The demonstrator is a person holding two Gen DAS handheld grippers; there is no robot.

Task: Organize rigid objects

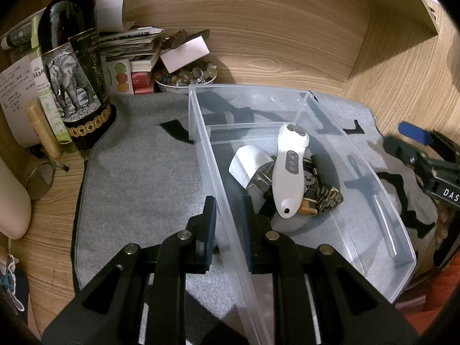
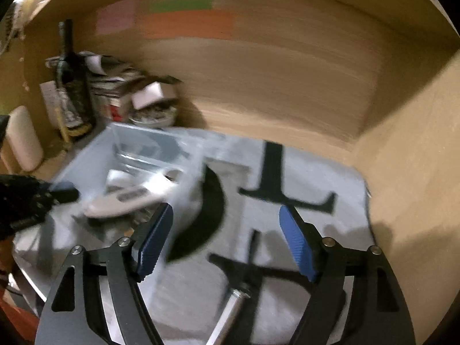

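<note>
The white handheld device [image 1: 289,169] lies lengthwise in the clear plastic bin [image 1: 382,210], its head toward the bin's divider, over a white charger [image 1: 250,164] and small dark items. The left gripper [image 1: 229,218] clamps the bin's near wall. The right gripper [image 2: 225,240] stands released, empty, beside the bin.

The left gripper [image 1: 228,210] is black, with angular linkage arms cut through by triangular openings, round silver pins at the joints and dark blue ribbed pads [image 1: 211,215]. The right gripper [image 2: 225,240] has the same black linkage frame and silver pins; its pads [image 2: 296,240] are brighter blue, finely ribbed. Its body carries white letters "DAS" in the left view.
</note>
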